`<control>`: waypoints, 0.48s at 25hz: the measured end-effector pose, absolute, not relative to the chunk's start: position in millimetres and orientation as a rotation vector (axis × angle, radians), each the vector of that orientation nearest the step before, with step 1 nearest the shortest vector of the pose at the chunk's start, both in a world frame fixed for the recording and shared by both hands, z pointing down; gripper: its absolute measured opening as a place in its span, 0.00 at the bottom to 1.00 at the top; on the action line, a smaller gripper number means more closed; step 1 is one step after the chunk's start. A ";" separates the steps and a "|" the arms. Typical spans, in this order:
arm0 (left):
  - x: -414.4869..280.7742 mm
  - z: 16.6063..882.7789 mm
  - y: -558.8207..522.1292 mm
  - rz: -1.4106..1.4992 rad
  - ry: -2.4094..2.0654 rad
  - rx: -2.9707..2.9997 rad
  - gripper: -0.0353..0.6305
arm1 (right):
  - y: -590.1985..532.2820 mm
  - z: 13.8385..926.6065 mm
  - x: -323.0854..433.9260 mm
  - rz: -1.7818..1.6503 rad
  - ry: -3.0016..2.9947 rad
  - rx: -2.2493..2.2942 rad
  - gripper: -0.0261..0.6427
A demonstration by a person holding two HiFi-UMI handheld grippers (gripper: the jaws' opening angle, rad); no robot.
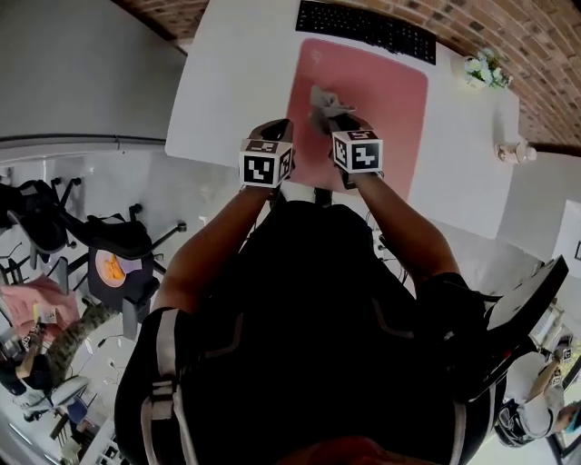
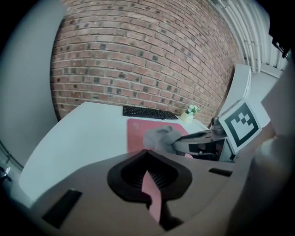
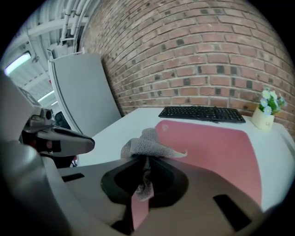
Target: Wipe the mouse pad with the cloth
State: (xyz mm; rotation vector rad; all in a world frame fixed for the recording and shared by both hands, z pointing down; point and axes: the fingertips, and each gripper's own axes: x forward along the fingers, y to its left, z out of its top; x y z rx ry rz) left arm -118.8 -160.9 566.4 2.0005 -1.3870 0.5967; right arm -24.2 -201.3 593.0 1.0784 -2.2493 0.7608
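Head view: grey cloth [image 1: 322,97] over the pink mouse pad's [image 1: 372,86] near-left part on the white bench [image 1: 227,82]; left gripper view: left claw [image 2: 148,174] closed, empty; right gripper view: right claw [image 3: 144,170] clamps the cloth, so probably best to press flat and sweep overlapping strokes toward the keyboard [image 3: 203,113].

In the head view, a white tabletop [image 1: 227,82] is spread across the upper frame. A pink rectangular mouse pad [image 1: 381,91] is laid at its middle, and a black keyboard [image 1: 363,27] is set just behind it, at the top edge. A small potted plant [image 1: 483,70] is placed at the upper right. A grey knitted cloth [image 1: 322,96] is held over the pad's near left part, between the right gripper's [image 1: 333,116] jaws. The left gripper [image 1: 278,127] is found just left of it, at the pad's left edge.
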 end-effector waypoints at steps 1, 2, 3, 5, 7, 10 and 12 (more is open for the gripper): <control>-123.2 567.2 -160.5 0.589 -1.396 1.991 0.06 | -202.6 596.7 -33.8 0.770 -2.252 1.058 0.09; -127.6 567.8 -160.5 0.581 -1.406 1.982 0.06 | -204.1 600.2 -42.9 0.781 -2.255 1.039 0.09; -133.0 568.4 -160.4 0.575 -1.420 1.969 0.06 | -205.6 603.6 -52.6 0.788 -2.259 1.018 0.09; -146.0 570.5 -157.5 0.579 -1.455 1.928 0.06 | -207.4 611.7 -73.8 0.788 -2.263 0.967 0.09; -153.3 574.2 -152.7 0.585 -1.467 1.895 0.06 | -207.7 623.2 -89.0 0.791 -2.250 0.927 0.09; -155.1 577.4 -149.5 0.585 -1.458 1.887 0.06 | -212.2 640.9 -99.2 0.806 -2.215 0.915 0.09; -158.7 576.8 -149.9 0.591 -1.469 1.883 0.06 | -217.2 648.4 -100.6 0.809 -2.196 0.935 0.09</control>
